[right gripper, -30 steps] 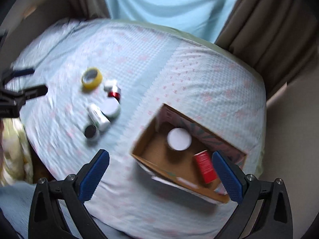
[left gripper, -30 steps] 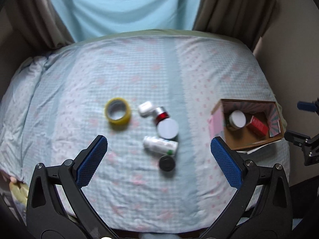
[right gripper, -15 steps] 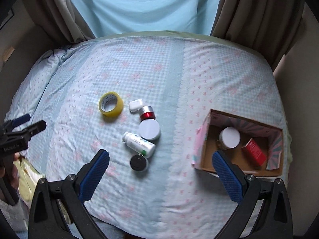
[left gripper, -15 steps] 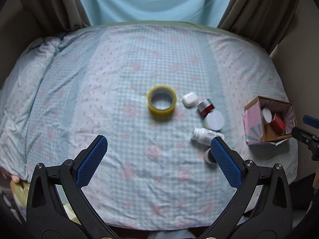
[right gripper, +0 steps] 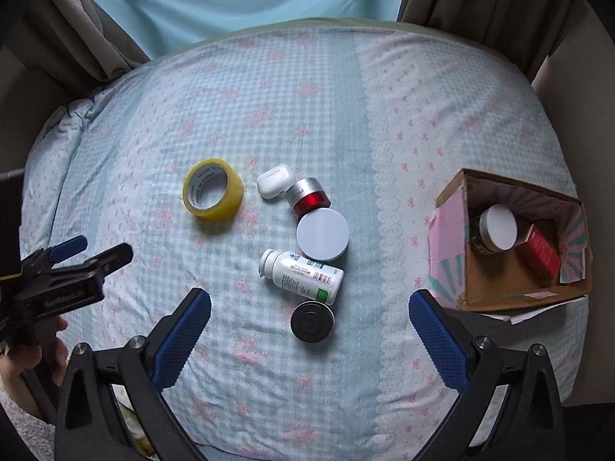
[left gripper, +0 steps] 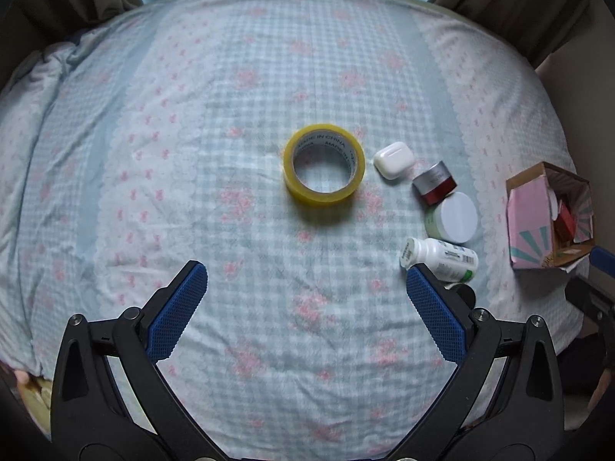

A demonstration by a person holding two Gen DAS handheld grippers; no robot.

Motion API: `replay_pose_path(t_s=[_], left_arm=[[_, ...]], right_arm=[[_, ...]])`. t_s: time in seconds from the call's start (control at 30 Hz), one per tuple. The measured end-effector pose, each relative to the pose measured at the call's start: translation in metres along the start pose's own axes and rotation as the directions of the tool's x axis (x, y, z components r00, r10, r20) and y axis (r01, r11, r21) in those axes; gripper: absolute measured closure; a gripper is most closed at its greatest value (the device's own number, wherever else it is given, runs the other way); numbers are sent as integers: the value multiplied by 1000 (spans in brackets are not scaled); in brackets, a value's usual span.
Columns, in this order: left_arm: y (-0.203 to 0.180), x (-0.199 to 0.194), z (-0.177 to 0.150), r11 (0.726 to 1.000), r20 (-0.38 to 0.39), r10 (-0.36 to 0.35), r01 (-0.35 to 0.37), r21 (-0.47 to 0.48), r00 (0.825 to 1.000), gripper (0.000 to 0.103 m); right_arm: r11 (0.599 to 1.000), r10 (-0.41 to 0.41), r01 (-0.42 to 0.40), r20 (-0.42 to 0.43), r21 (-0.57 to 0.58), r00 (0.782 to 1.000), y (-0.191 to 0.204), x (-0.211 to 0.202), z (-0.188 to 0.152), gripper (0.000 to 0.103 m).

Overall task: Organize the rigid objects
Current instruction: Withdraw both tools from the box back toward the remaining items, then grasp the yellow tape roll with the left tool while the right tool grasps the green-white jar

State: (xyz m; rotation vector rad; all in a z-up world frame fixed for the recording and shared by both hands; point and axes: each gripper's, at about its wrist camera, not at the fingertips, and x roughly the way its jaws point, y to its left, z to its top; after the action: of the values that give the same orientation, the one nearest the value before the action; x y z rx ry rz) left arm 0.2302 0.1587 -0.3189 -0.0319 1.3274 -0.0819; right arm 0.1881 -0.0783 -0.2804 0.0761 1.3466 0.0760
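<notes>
A yellow tape roll [left gripper: 324,168] lies flat near the middle of the checked bedspread [left gripper: 192,134], apart from a cluster just to its right: a white earbud case [left gripper: 393,160], a red-and-silver jar [left gripper: 435,183] tipped on its side, a white-lidded jar [left gripper: 455,217] touching it, and a white pill bottle [right gripper: 301,271] lying on its side. A black-lidded tin [right gripper: 312,321] sits just below the bottle; in the left wrist view it is almost wholly hidden behind a blue pad. At the bed's right edge a cardboard box [right gripper: 449,230] holds another white-lidded jar [right gripper: 497,229] and a red carton [right gripper: 542,252], both partly hidden by the box walls; the left view cuts the box off. The left gripper [left gripper: 307,299] hovers over the near bedspread with jaws spread wide, holding nothing. The right gripper [right gripper: 309,332] likewise gapes empty, the tin between its pads.
</notes>
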Motion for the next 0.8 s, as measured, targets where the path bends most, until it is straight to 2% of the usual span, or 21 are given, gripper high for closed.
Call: replay_pose_path(t_s=[0.3,0.5,0.8], left_arm=[[-7,84,31,999,-87,21,-19,33,996,0],[-15,138,48,995,-134,72,-62,74,988,0],[-24,187,68,992,-150,111,-100,83,982,0]], right_arm=[[998,-9,15,-86,68,996,-12,79,24,0],[995,-23,36,-146,89,989,-16,131,41,0],[990,-51,80,-237,115,970,-29,190,46,0]])
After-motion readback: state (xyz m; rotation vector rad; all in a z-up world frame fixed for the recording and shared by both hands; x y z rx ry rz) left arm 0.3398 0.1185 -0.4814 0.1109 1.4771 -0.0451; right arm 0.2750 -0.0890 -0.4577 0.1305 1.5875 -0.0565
